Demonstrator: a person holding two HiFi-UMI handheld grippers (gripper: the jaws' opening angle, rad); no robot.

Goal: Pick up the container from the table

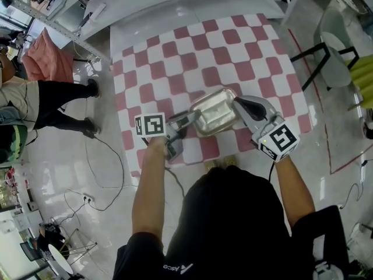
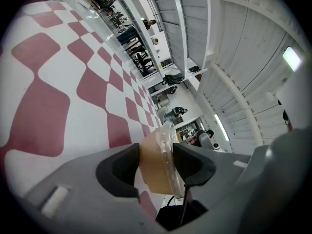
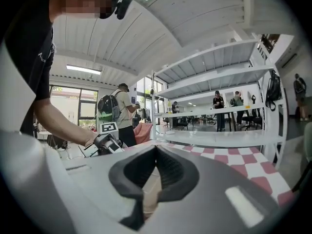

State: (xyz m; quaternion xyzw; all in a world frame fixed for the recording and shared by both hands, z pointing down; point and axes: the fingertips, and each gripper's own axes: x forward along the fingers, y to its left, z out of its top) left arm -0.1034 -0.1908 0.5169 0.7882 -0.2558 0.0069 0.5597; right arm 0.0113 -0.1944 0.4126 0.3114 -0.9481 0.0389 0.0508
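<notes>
While 2 grippers (image 1: 189, 121) (image 1: 236, 103) pinch its edges, container (image 1: 214, 111) (clear-rimmed).

One table, one container, two grippers, two people, one chair.
The checked table (image 1: 175, 57) is the only one, with a single container (image 1: 214, 111) over its near half. Two tools meet it there, the left gripper (image 1: 187, 121) and the right gripper (image 1: 238, 106). One person (image 1: 233, 226) is at the table's near edge, one bystander (image 1: 41, 107) is left of the table, and one chair (image 1: 329, 45) is right of it.

The container (image 1: 214, 112) is clear, glossy plastic — the tablecloth (image 1: 192, 57) smooth, faintly shiny.
</notes>
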